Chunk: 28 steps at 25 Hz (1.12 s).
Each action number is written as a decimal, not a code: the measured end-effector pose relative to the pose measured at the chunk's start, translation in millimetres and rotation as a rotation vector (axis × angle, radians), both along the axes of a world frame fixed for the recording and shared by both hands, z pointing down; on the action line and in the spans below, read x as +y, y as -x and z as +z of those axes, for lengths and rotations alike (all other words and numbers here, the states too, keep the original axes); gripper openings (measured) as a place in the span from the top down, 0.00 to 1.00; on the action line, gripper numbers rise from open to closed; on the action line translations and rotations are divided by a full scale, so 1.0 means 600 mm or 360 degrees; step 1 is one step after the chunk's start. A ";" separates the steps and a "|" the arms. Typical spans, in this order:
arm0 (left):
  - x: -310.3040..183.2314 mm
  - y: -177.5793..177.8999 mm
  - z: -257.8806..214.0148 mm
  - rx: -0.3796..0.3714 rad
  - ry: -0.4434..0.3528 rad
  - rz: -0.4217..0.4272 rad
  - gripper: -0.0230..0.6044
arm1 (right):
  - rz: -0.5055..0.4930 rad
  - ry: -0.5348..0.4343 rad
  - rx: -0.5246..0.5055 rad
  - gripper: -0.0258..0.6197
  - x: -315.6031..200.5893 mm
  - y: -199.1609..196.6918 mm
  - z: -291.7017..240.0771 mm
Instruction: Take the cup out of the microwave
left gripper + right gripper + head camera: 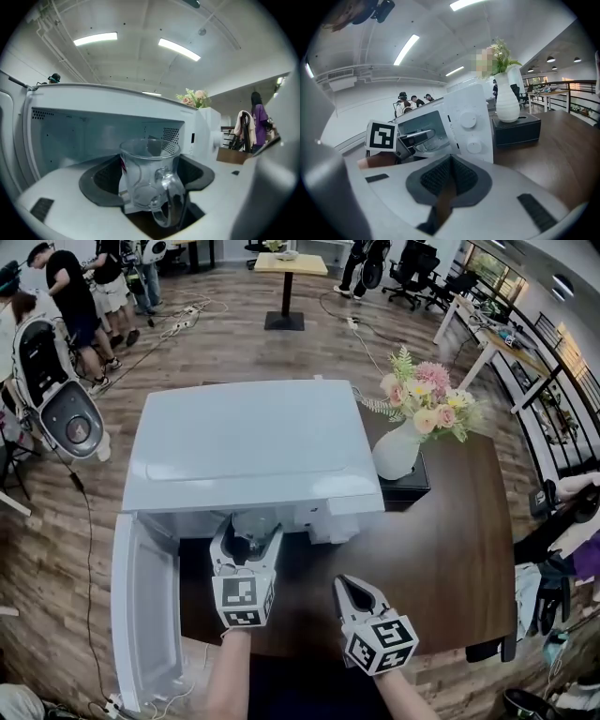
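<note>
A clear glass cup (147, 176) with a handle sits upright between the pads of my left gripper (149, 187), which is shut on it. Its handle faces the camera. In the head view the left gripper (247, 531) reaches into the mouth of the white microwave (248, 442), whose door (141, 606) hangs open to the left. The lit cavity (79, 136) lies just behind the cup. My right gripper (345, 587) hovers over the brown table (450, 559) in front of the microwave's control panel. It is shut with nothing in it, its pads (440, 176) pressed together.
A white vase of flowers (401, 448) stands on a black box (408, 486) right of the microwave. The microwave's knobs (468, 119) face my right gripper. People stand at the far left, and chairs and desks fill the back right.
</note>
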<state>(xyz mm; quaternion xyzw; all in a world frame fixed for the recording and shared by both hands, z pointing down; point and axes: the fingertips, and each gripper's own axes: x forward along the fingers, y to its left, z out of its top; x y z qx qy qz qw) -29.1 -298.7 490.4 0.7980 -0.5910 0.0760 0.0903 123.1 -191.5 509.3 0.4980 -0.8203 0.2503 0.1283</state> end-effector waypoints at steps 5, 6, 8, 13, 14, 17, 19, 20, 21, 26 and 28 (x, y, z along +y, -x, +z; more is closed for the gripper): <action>0.038 -0.013 -0.014 -0.0010 0.0007 0.0033 0.39 | 0.0017 0.0003 -0.0003 0.97 0.006 -0.022 -0.004; 0.047 -0.016 -0.015 -0.0007 0.0013 0.0044 0.39 | 0.0021 0.0004 0.0000 0.97 0.007 -0.028 -0.004; 0.063 -0.023 -0.020 0.0016 0.0027 0.0065 0.39 | 0.0031 0.0004 0.0001 0.97 0.009 -0.038 -0.003; 0.099 -0.047 -0.040 0.0052 0.0037 0.0136 0.39 | 0.0051 -0.0005 0.0014 0.97 0.010 -0.067 -0.005; 0.105 -0.052 -0.046 0.0051 0.0035 0.0155 0.39 | 0.0058 -0.0008 0.0018 0.97 0.010 -0.074 -0.006; 0.126 -0.071 -0.065 0.0065 0.0033 0.0216 0.39 | 0.0092 -0.0020 0.0027 0.97 0.011 -0.098 -0.012; 0.140 -0.081 -0.077 0.0086 0.0044 0.0256 0.39 | 0.0115 -0.0028 0.0031 0.97 0.013 -0.112 -0.016; 0.147 -0.085 -0.082 0.0097 0.0050 0.0273 0.39 | 0.0122 -0.0031 0.0033 0.97 0.014 -0.118 -0.019; 0.155 -0.089 -0.086 0.0105 0.0053 0.0290 0.39 | 0.0127 -0.0036 0.0035 0.97 0.016 -0.125 -0.022; 0.178 -0.120 -0.106 0.0055 0.0027 0.0408 0.39 | 0.0178 -0.0116 0.0056 0.97 0.021 -0.165 -0.058; 0.184 -0.131 -0.114 0.0022 0.0020 0.0460 0.39 | 0.0202 -0.0192 0.0112 0.97 0.026 -0.181 -0.081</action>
